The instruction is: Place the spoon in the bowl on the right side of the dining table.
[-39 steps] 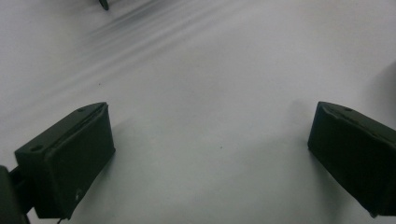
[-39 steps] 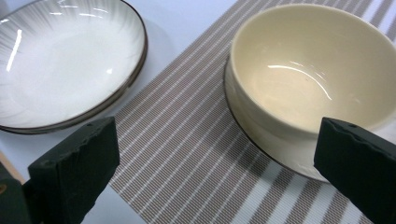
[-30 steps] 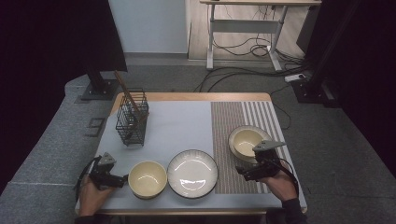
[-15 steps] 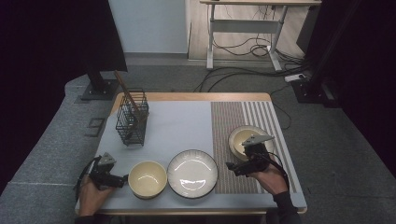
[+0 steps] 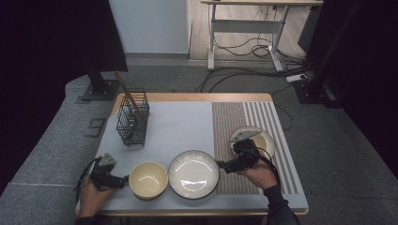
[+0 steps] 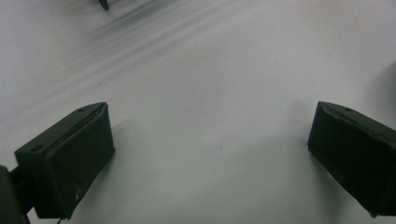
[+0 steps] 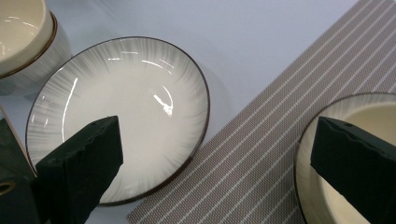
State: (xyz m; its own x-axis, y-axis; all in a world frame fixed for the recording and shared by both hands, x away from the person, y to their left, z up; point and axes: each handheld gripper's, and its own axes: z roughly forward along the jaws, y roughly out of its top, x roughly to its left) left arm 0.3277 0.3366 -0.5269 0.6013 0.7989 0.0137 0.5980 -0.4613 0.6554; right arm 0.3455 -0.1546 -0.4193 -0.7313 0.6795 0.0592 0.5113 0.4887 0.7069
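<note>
Right gripper (image 5: 224,166) swung off cream bowl (image 5: 259,138) toward plate (image 5: 193,174), jaws wide, empty. Left gripper (image 5: 123,180) idle beside small bowl (image 5: 148,179), jaws spread, empty. Best: straddle plate rim squarely before closing.

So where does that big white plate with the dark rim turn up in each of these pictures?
High view: the plate lies near the table's front edge, between the yellow bowl and the right gripper.
Left gripper view: not in this picture; bare pale mat lies between the open jaws.
Right gripper view: the plate sits left of centre, behind the left jaw.
Shared landmark: the striped mat beside the plate.
</note>
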